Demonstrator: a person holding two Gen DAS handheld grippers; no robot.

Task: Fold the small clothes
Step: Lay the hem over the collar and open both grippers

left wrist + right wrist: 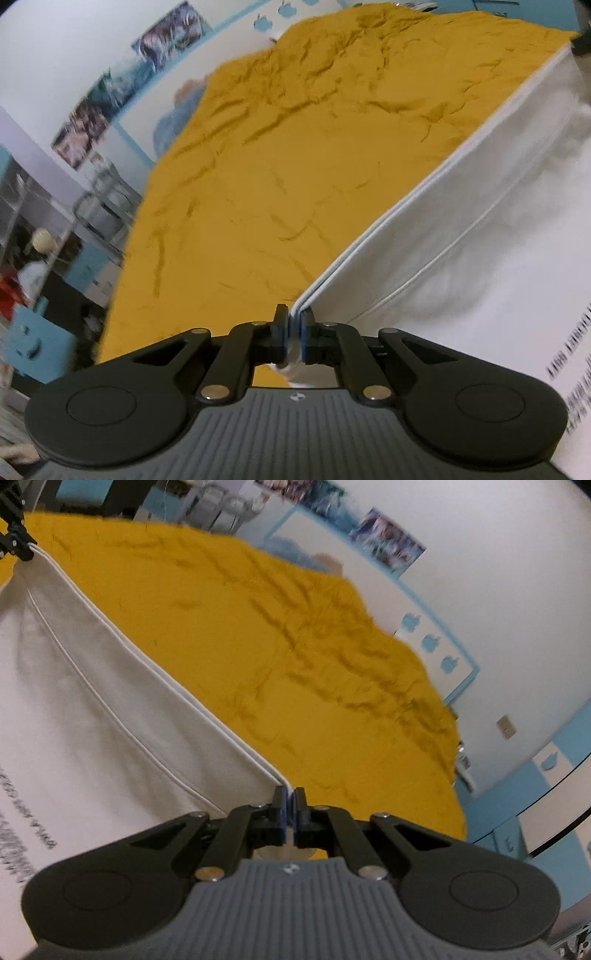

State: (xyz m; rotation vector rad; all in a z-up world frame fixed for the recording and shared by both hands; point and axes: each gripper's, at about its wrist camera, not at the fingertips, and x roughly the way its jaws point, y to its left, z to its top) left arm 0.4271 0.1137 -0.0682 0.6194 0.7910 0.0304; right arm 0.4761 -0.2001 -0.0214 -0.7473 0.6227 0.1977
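A white garment [461, 236] with dark printed lettering hangs stretched above a mustard-yellow sheet [295, 155]. My left gripper [294, 328] is shut on one corner of its doubled hem edge. My right gripper [290, 805] is shut on the opposite corner of the same white garment [92, 709]. The hem runs taut between the two grippers. The left gripper's black tip [14, 539] shows at the far end in the right wrist view. The yellow sheet [295, 646] lies wrinkled beneath.
A white wall with blue trim, posters [110, 88] and blue apple stickers [430, 642] borders the sheet. Metal racks and blue furniture [40, 332] stand at the left side. A blue bundle [177, 118] lies at the sheet's far edge.
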